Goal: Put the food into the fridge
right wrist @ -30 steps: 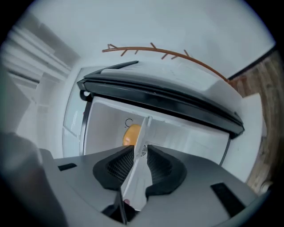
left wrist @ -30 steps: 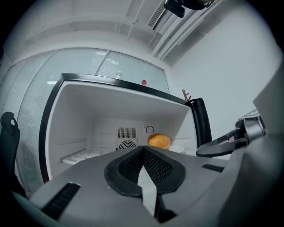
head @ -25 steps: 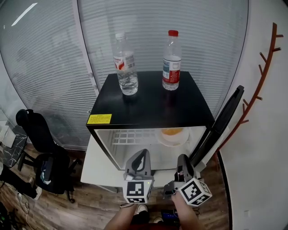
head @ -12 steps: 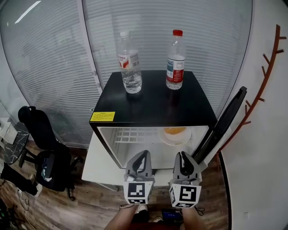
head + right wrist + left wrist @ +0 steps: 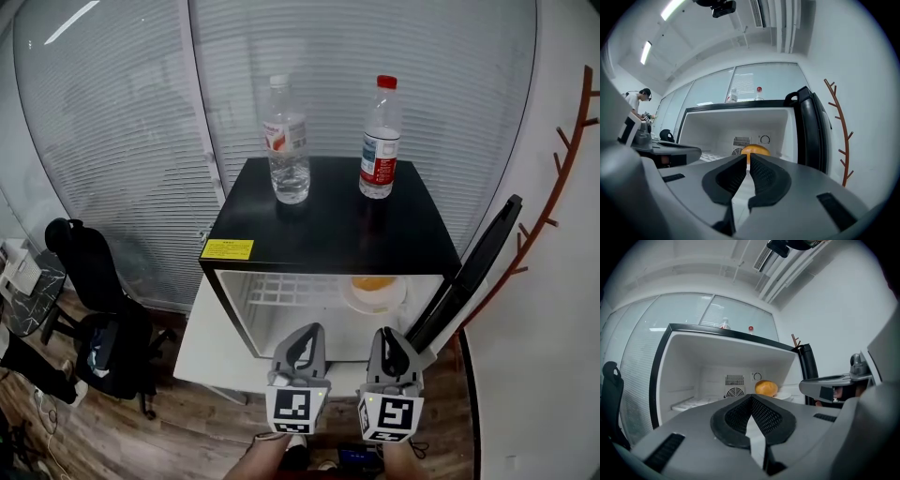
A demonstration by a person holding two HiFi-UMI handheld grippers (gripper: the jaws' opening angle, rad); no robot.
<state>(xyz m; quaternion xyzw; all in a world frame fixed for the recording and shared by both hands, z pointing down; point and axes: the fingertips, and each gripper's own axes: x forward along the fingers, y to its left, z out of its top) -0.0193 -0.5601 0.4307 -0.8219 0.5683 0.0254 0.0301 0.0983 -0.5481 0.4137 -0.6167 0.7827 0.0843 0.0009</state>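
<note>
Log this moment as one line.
fridge door open; food on plate inside; left gripper shut, empty; right gripper shut, empty

The fridge [image 5: 328, 234] stands on a table [image 5: 208, 342], with a blinds wall [image 5: 122, 141] behind it. Its door [image 5: 469, 272] stands open at the right. On top, toward the rear, the left bottle [image 5: 288, 141] and right bottle [image 5: 380, 141] stand apart. Inside, at the right, the food [image 5: 373, 282] lies on a plate [image 5: 375, 302]. A chair [image 5: 94, 309] stands left of the fridge, a coat rack [image 5: 562, 169] right. The left gripper [image 5: 302, 342] and right gripper [image 5: 390, 342] are side by side before the opening.

fridge [image 5: 328, 234]: black top, white inside; food [image 5: 373, 282]: orange; bottle cap [image 5: 386, 82]: red; sticker [image 5: 227, 249]: yellow
</note>
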